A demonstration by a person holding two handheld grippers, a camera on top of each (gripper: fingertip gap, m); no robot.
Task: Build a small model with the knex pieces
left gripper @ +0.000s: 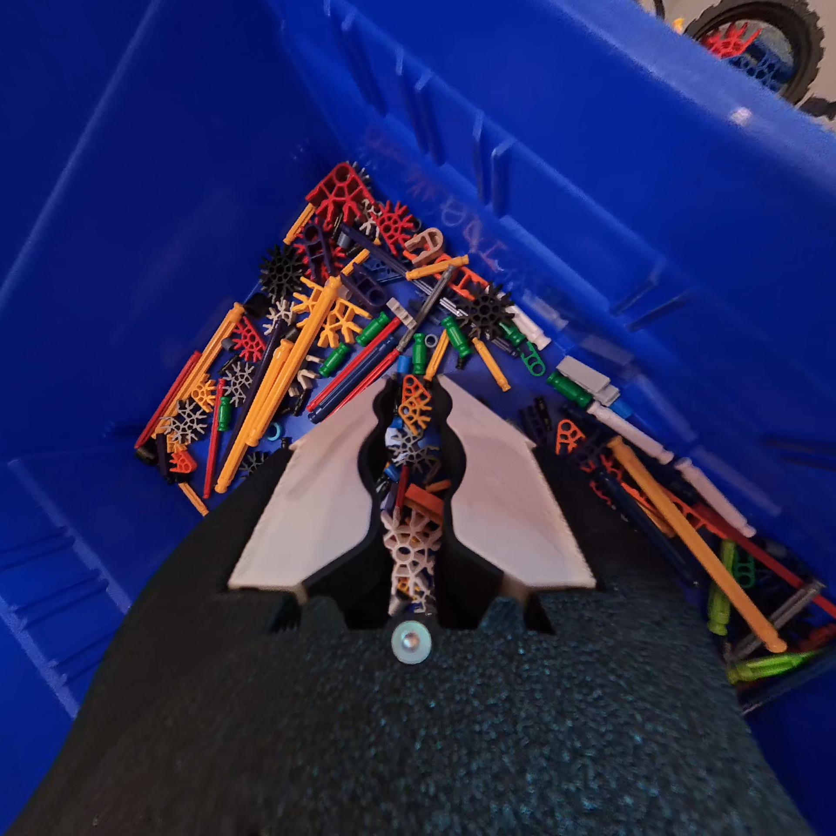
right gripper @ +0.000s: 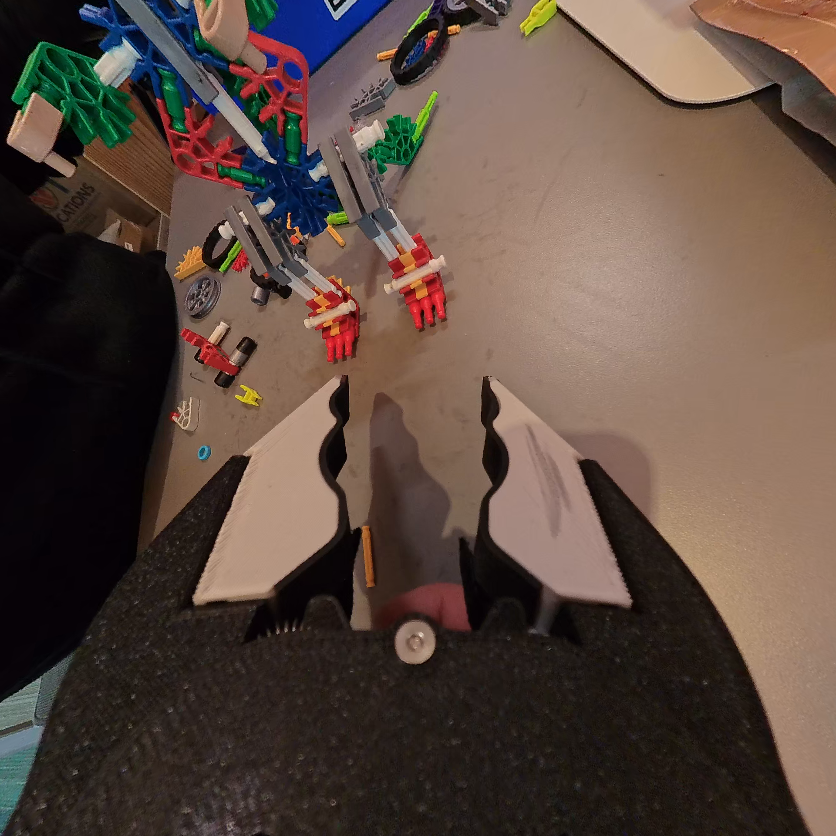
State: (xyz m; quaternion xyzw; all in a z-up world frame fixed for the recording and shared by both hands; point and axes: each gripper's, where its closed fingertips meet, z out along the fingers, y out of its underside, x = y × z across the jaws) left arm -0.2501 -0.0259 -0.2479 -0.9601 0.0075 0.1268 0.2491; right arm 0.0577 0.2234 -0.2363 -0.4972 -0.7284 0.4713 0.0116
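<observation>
- While it reaches down into the deep blue plastic bin (left gripper: 497, 135), the left gripper (left gripper: 412, 384) has its fingers nearly together, just above an orange fan-shaped plastic connector (left gripper: 414, 402) among loose coloured rods; whether it grips anything cannot be told.
- Over the grey tabletop (right gripper: 633, 271), the right gripper (right gripper: 415, 384) stands wide apart and empty, near the red-toed feet of a multicoloured rod-and-connector figure (right gripper: 289, 181).

Grey scuffed tabletop (right gripper: 588, 271) under soft glare; cardboard boxes (right gripper: 131, 158) on floor far left, dark chair (right gripper: 68, 407) left, teal carpet (right gripper: 18, 724) near left.
</observation>
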